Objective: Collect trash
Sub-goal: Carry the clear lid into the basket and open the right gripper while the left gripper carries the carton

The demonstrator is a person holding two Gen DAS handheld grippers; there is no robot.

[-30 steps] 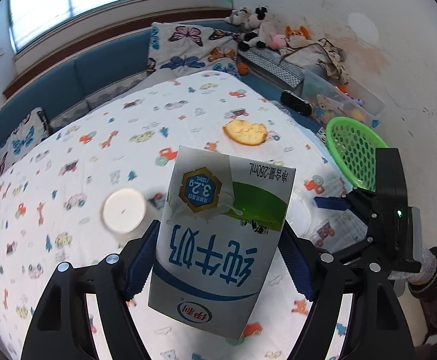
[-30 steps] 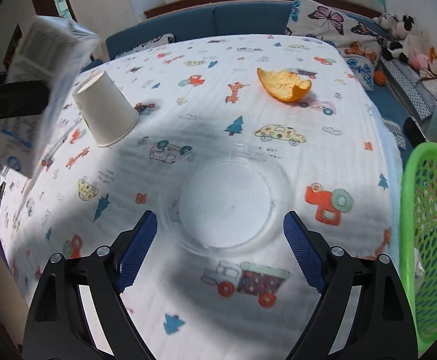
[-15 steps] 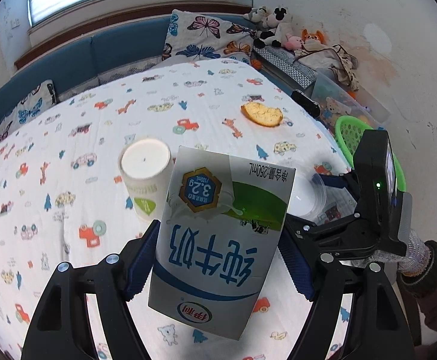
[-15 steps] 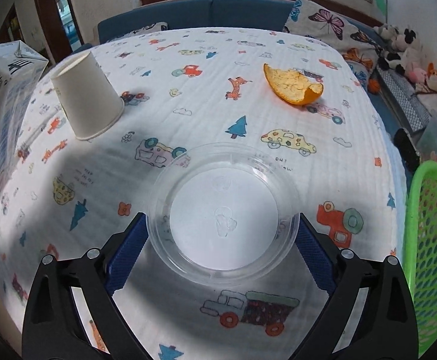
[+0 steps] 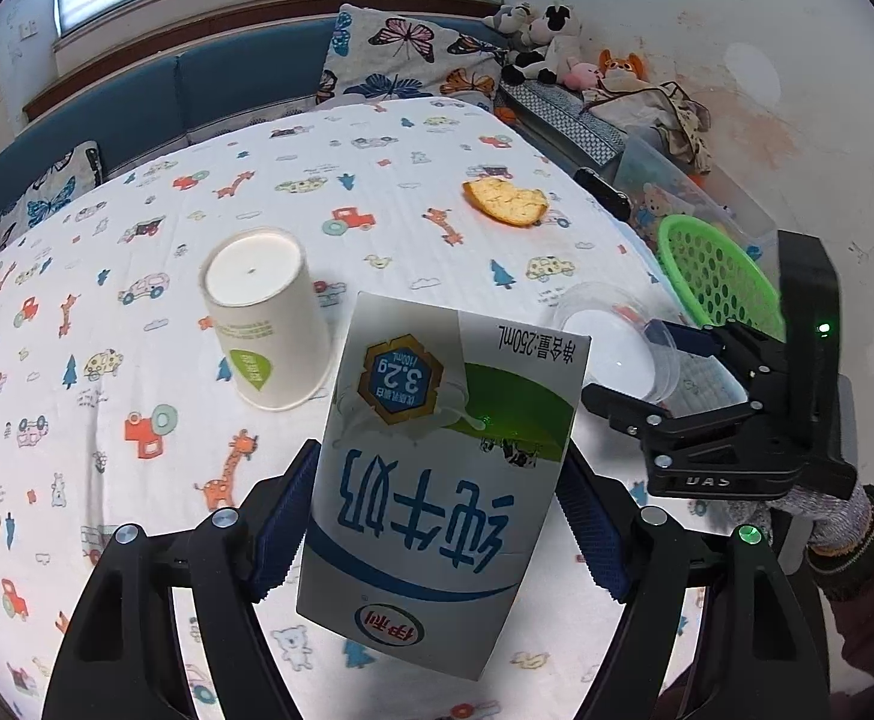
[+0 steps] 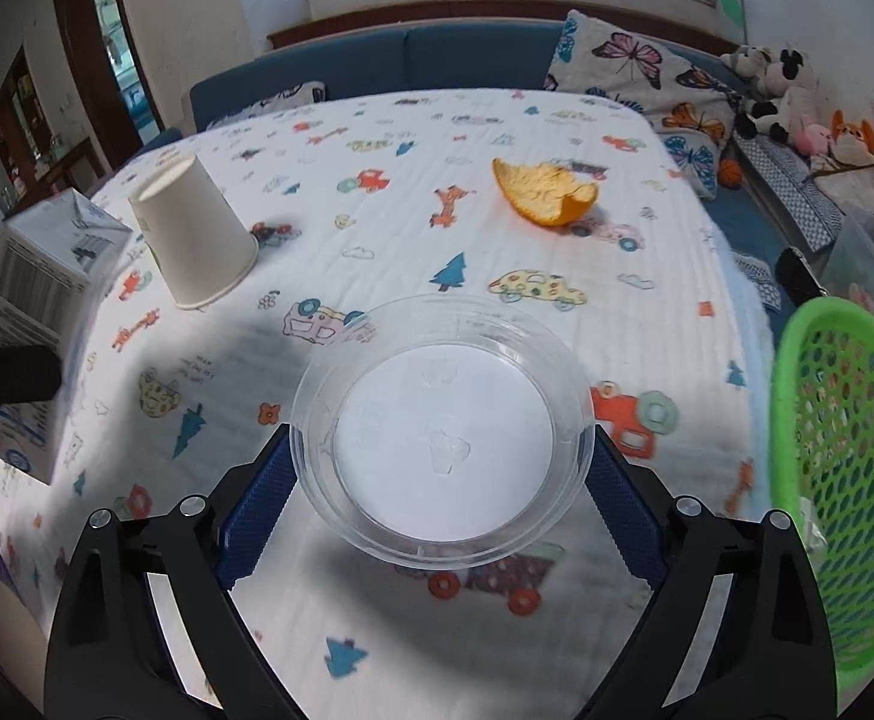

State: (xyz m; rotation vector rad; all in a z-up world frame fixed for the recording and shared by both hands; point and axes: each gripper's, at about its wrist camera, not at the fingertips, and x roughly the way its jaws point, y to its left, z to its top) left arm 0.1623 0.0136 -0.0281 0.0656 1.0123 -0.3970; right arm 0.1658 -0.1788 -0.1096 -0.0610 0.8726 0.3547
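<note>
My left gripper [image 5: 440, 459] is shut on a white milk carton [image 5: 455, 396] held upside down above the table; the carton [image 6: 47, 300] also shows at the left of the right wrist view. My right gripper [image 6: 442, 453] has a clear round plastic dish [image 6: 443, 414] between its blue pads. Its jaws are closing and both pads touch the rim. In the left wrist view that gripper [image 5: 623, 360] and the dish [image 5: 593, 330] sit at the right. An upturned paper cup [image 5: 263, 324] and an orange peel [image 5: 506, 201] lie on the table.
A green mesh basket [image 6: 839, 450] stands at the table's right edge, close to my right gripper. The table wears a white cartoon-print cloth [image 6: 377, 138]. A blue sofa with butterfly cushions [image 6: 635, 60] and soft toys [image 6: 779, 90] lie beyond. A gloved hand [image 5: 839, 516] holds the right gripper.
The right gripper has moved forward so the dish, earlier ahead of the pads, now sits between them. The left gripper has shifted and sunk with the carton; the paper cup appears nearer.
</note>
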